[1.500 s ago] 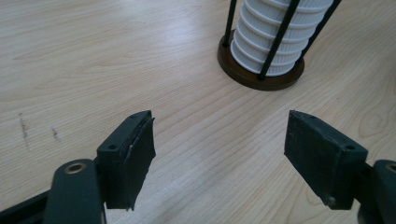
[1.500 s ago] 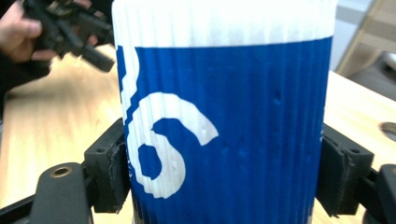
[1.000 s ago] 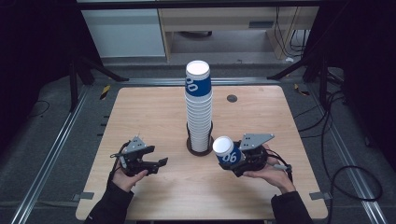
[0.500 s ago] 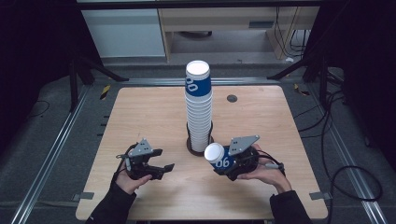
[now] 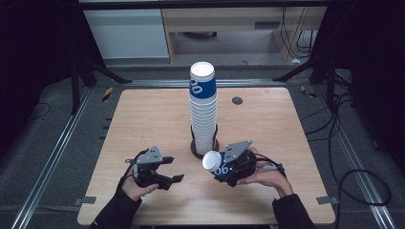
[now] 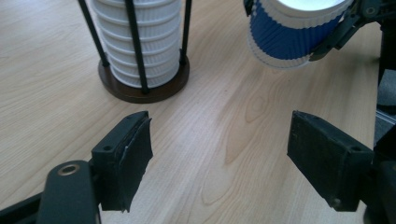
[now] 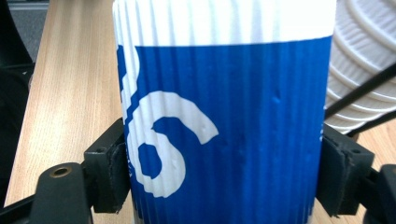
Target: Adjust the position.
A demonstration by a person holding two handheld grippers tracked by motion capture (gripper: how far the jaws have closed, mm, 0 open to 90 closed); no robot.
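Just beside held cup: cup stack, rack.

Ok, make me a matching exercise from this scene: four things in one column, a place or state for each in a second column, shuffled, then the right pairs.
Things:
1. blue-and-white ribbed paper cup
2. tall stack of ribbed paper cups
3. left gripper
4. small dark round disc

Places or states:
A. jaws open, nothing between them
B. lies alone on the light wooden table, far side
C. clamped between the jaws of the right gripper
D. stands upright in a dark round rod holder

Pairs: 1-C, 2-D, 3-A, 4-B
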